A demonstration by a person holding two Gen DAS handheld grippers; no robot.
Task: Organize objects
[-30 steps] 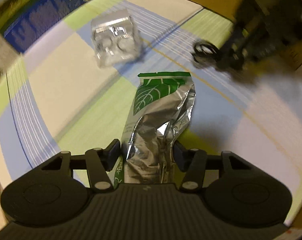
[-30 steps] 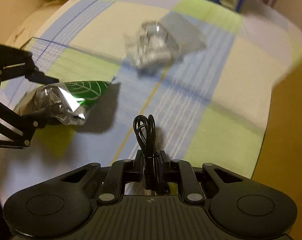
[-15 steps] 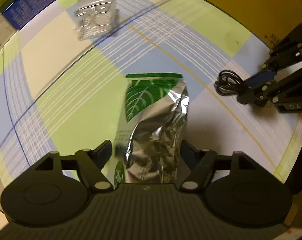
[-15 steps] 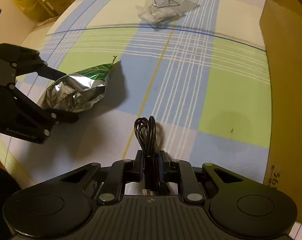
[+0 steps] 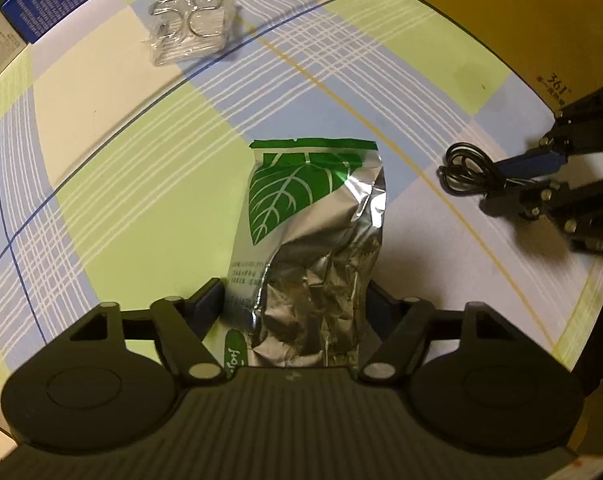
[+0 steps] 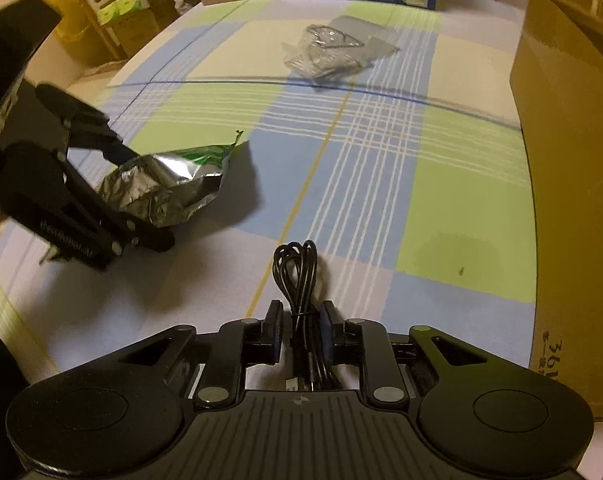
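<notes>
Left claw [image 5: 295, 300] half-open astride foil pouch [image 5: 313, 232], right claw [image 6: 300, 334] loosening around coiled cable [image 6: 299, 276].

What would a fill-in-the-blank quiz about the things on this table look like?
1. The foil bag bears a green ____ picture.
2. The coiled cable is ____ in colour.
3. The number printed on the brown box is ____.

Missing words: leaf; black; 361.
</notes>
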